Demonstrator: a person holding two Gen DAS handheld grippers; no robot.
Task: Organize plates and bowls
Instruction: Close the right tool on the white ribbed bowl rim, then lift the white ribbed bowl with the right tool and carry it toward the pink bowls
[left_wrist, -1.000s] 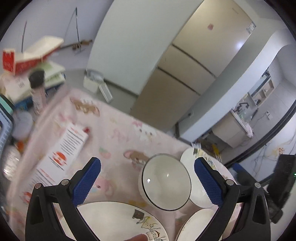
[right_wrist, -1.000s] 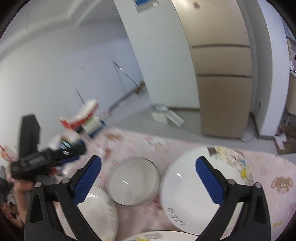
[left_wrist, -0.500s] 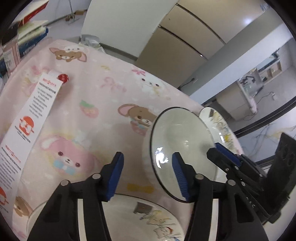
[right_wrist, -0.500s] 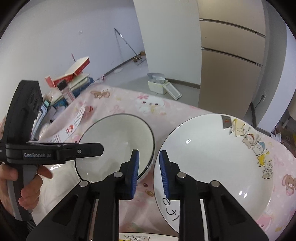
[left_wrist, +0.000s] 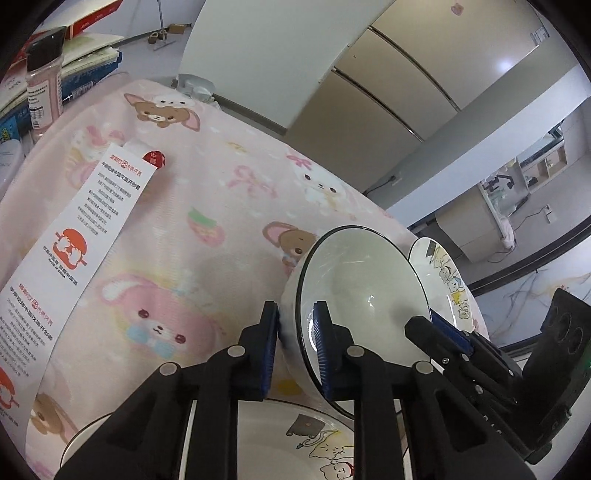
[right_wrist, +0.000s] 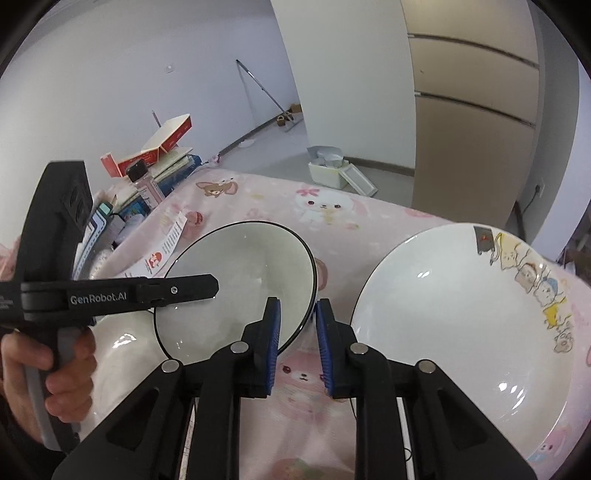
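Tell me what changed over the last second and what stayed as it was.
Both grippers came down onto the black-rimmed bowl from wide open. The left gripper is closing on its near rim; the right gripper has clamped the opposite rim. The cartoon plates and paper leaflet have not moved on the pink cloth.

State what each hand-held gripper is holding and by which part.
Both grip the same black-rimmed bowl by its rim, on opposite sides. The left hand-held gripper is closing on the near-left rim; the right hand-held gripper is clamped on the right rim.
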